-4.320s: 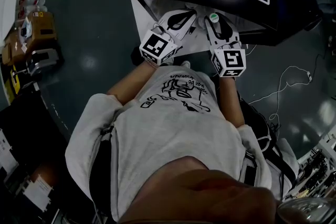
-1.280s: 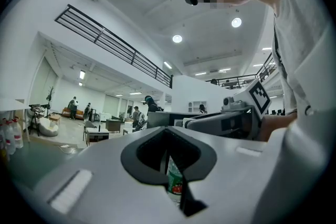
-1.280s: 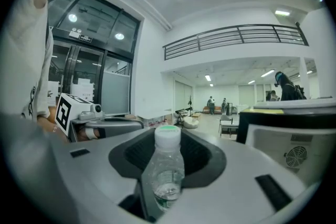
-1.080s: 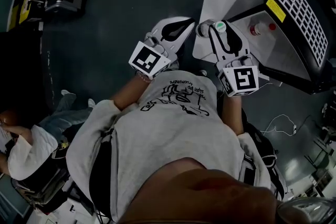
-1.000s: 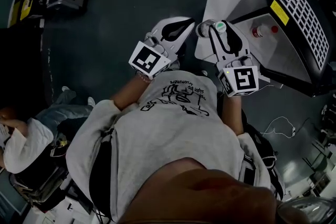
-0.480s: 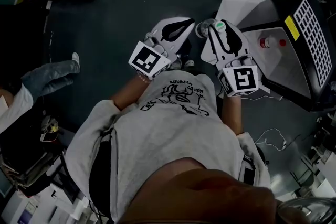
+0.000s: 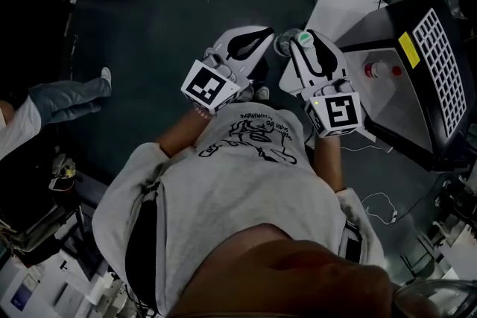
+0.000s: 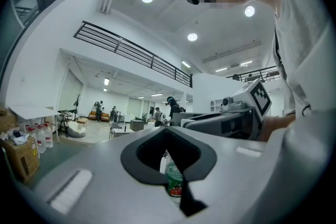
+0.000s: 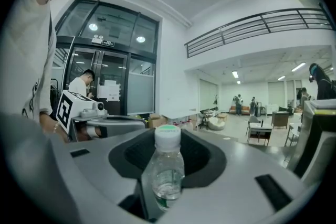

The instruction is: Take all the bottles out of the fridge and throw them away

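**Both grippers carrying bottles, fridge off to the right**

Right gripper [image 7: 302, 41] is clamping a clear green-capped bottle [image 9: 168, 170] by its body. The bottle is standing upright and the jaws are spreading fairly wide around it. Left gripper [image 7: 267, 33] is running narrow, with a green-labelled bottle [image 8: 174, 180] showing in the slit between its jaws, gripped there. Both grippers are hovering side by side, close together, in front of the person's grey shirt [image 7: 246, 175] and over dark floor [image 7: 179, 4]. Black fridge [image 7: 440, 63] is sitting to the right, apart from both grippers. A red-capped bottle [image 7: 372, 70] is lying on its grey inner surface. Another person's legs [image 7: 71, 97] are showing at far left.
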Motion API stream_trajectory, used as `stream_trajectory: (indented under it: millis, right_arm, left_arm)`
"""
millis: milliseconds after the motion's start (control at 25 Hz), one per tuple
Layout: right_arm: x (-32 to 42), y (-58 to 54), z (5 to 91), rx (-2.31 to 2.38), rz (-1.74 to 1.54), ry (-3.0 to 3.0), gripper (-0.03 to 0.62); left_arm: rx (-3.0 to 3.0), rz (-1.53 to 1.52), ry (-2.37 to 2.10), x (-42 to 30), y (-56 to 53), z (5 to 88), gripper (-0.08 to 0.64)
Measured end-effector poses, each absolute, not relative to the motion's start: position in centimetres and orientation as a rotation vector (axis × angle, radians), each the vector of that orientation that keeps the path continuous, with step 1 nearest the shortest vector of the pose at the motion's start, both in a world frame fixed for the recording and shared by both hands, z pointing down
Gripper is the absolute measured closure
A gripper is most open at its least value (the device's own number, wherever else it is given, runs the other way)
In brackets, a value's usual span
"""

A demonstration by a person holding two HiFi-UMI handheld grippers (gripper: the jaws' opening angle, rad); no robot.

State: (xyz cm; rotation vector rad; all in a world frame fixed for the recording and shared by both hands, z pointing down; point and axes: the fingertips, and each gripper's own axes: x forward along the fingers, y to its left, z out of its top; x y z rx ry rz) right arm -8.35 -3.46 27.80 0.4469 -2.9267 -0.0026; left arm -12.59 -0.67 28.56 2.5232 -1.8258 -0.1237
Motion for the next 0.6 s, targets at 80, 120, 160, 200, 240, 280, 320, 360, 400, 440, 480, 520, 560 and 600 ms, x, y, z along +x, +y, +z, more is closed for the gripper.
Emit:
stream_trajectory:
  millis: [80, 120, 160, 200, 240, 280, 320, 360, 400, 440, 480, 520, 560, 600]
  right_arm:
    - [-8.2, -3.8, 27.8, 0.434, -0.014, -2.926, 0.44]
    - [-8.1, -3.9, 27.9, 0.42, -0.023, -2.931, 0.44]
    - [-7.9, -4.0, 27.9, 0.409, -0.029, -2.935, 0.44]
    - [-7.8, -4.2, 27.9, 0.401, -0.031, -2.937, 0.44]
    - [-7.6, -4.3, 27.9, 0.394, -0.03, -2.939, 0.44]
    - [-7.5, -4.4, 27.9, 0.387, -0.028, -2.941, 0.44]
    - [-7.4, -4.5, 27.9, 0.379, -0.027, -2.943, 0.44]
    - [-7.3, -4.6, 27.9, 0.371, -0.028, -2.944, 0.44]
    - [-7.2, -4.7, 27.8, 0.363, -0.03, -2.946, 0.44]
    - [-7.1, -4.9, 27.9, 0.355, -0.032, -2.947, 0.44]
    - [-7.0, -5.0, 27.9, 0.347, -0.034, -2.947, 0.44]
    - [-6.9, -5.1, 28.0, 0.34, -0.034, -2.948, 0.44]
    - [-6.9, -5.2, 28.0, 0.334, -0.033, -2.948, 0.44]
    - [-6.8, -5.3, 28.1, 0.327, -0.033, -2.948, 0.44]
  left_arm:
    - [2.516, -0.124, -1.839, -12.3, -0.9, 28.6, 0.551]
    - [2.513, -0.122, -1.844, -12.2, -1.1, 28.6, 0.551]
    - [2.509, -0.122, -1.847, -12.0, -1.3, 28.6, 0.551]
    - [2.505, -0.124, -1.85, -11.8, -1.4, 28.6, 0.551]
    - [2.501, -0.125, -1.854, -11.6, -1.6, 28.7, 0.551]
    - [2.494, -0.123, -1.861, -11.4, -1.7, 28.7, 0.551]
    - [2.487, -0.119, -1.87, -11.3, -1.8, 28.8, 0.551]
    - [2.482, -0.116, -1.875, -11.2, -1.9, 28.8, 0.551]
    - [2.481, -0.113, -1.878, -11.0, -2.0, 28.8, 0.551]
    - [2.48, -0.11, -1.879, -10.8, -2.1, 28.9, 0.551]
    - [2.476, -0.108, -1.883, -10.6, -2.2, 28.9, 0.551]
    - [2.47, -0.107, -1.889, -10.6, -2.3, 29.0, 0.551]
    - [2.463, -0.107, -1.895, -10.5, -2.3, 29.1, 0.551]
    - [2.455, -0.107, -1.903, -10.5, -2.4, 29.2, 0.551]
